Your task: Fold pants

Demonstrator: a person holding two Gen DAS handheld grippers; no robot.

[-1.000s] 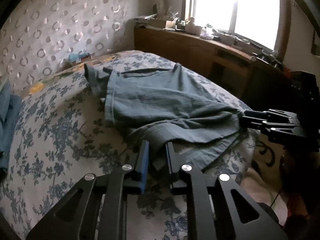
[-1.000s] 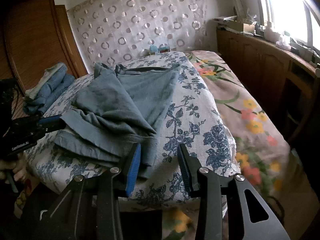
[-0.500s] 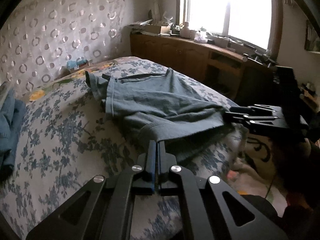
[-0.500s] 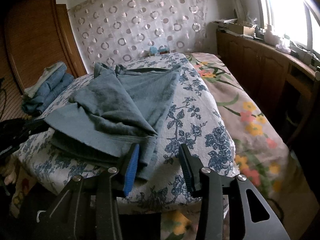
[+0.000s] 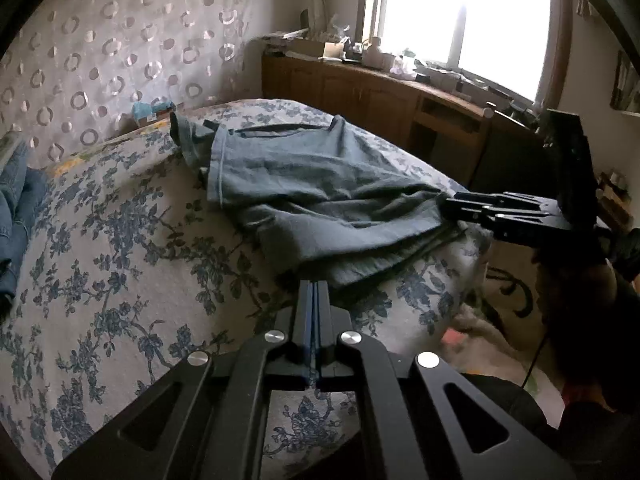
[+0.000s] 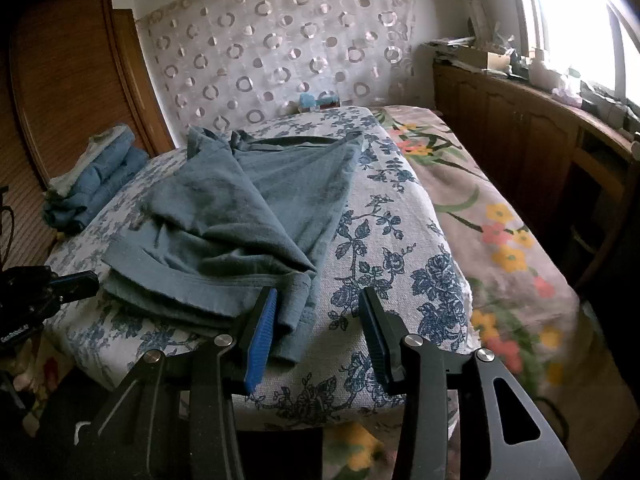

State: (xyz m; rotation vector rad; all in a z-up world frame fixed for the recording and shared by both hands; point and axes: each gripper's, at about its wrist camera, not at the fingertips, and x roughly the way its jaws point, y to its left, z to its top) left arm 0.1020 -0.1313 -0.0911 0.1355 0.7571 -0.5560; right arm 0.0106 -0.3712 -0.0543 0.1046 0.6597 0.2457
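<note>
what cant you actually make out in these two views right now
- Left gripper: jaws closed at the pants hem; in the left wrist view the fingers cover whether cloth is pinched.
- In the right wrist view the left gripper is cut off by the left edge.
- Right gripper: open beside the hem; contact with the cloth is unclear.
- Sill clutter: too small and washed out by window glare.
- Floor past the bed: blurred.

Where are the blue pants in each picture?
Left wrist view: pants in the middle of the bed, hem at the left tongs.
Right wrist view: pants left of middle, hem corner between the right tongs.
Shared landmark: circle-patterned curtain behind the bed.
</note>
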